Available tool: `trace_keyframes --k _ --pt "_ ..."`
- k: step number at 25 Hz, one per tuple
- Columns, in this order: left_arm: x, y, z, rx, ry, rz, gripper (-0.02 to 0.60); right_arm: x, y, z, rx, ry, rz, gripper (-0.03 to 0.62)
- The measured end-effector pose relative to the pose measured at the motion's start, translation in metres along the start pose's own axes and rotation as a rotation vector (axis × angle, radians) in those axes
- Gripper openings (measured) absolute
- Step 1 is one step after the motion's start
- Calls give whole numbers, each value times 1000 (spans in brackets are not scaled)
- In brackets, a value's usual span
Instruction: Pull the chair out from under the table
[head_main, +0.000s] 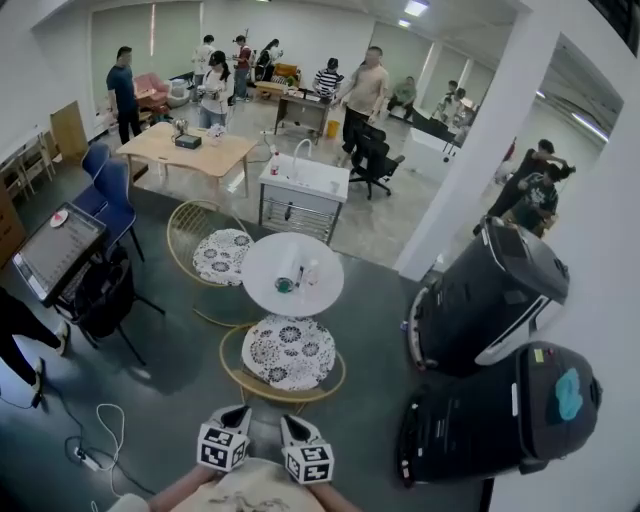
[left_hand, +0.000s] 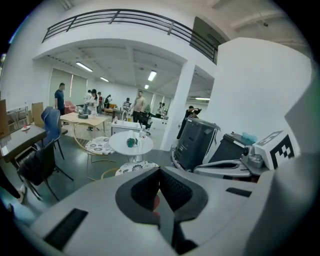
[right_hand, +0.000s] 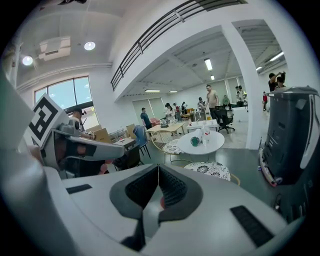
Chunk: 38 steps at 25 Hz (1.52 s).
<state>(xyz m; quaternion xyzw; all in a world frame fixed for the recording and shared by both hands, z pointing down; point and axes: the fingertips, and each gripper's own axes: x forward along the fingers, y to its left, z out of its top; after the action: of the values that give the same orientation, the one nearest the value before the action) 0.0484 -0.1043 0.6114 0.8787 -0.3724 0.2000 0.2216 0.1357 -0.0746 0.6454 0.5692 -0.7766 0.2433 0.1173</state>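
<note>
The chair is a round wire-frame seat with a black-and-white patterned cushion, its far edge tucked under the small round white table. Both grippers sit at the bottom of the head view, side by side and well short of the chair. My left gripper and right gripper are shut with nothing between the pads. The left gripper view shows its shut jaws with the chair and table ahead. In the right gripper view the shut jaws point left of the chair.
A second matching chair stands at the table's far left. Two large black machines stand against the white pillar on the right. A tablet stand and black chair are at left, with a white cable on the floor. People stand far back.
</note>
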Motion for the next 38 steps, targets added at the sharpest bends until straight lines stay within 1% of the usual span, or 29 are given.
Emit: trace_keyframes --k 3,6,8,11,13,16,19,21,23,26,28,33,38 --pt "-1 35 11 -1 -12 -8 2 30 16 15 -43 -9 8 9" --pt "2 60 7 -21 0 -20 2 54 25 17 -88 -3 8 9" --pt "7 73 5 -32 14 -22 2 68 29 19 -112 0 17 11" --pt "14 84 8 -49 16 -29 2 78 29 18 -151 33 19 11" --pt "19 88 13 -51 8 -33 2 83 29 19 -181 64 25 11" --pt "28 91 16 -33 5 -26 2 89 26 26 -224 98 27 12" --pt "39 91 12 -18 22 -33 2 100 18 33 -249 101 24 19" --pt "44 90 11 -15 34 -39 2 109 12 32 -248 120 23 34" --pt "47 87 8 -23 44 -43 2 116 7 28 -258 148 34 52" --pt "51 85 3 -44 56 -40 2 126 -2 18 -306 187 55 83" --pt "56 84 3 -39 59 -39 2 135 -7 15 -322 204 72 106" --pt "71 82 -1 -28 79 -44 2 154 -19 5 -335 254 115 138" --pt "84 79 -10 -17 109 -44 2 169 -28 -26 -395 348 165 155"
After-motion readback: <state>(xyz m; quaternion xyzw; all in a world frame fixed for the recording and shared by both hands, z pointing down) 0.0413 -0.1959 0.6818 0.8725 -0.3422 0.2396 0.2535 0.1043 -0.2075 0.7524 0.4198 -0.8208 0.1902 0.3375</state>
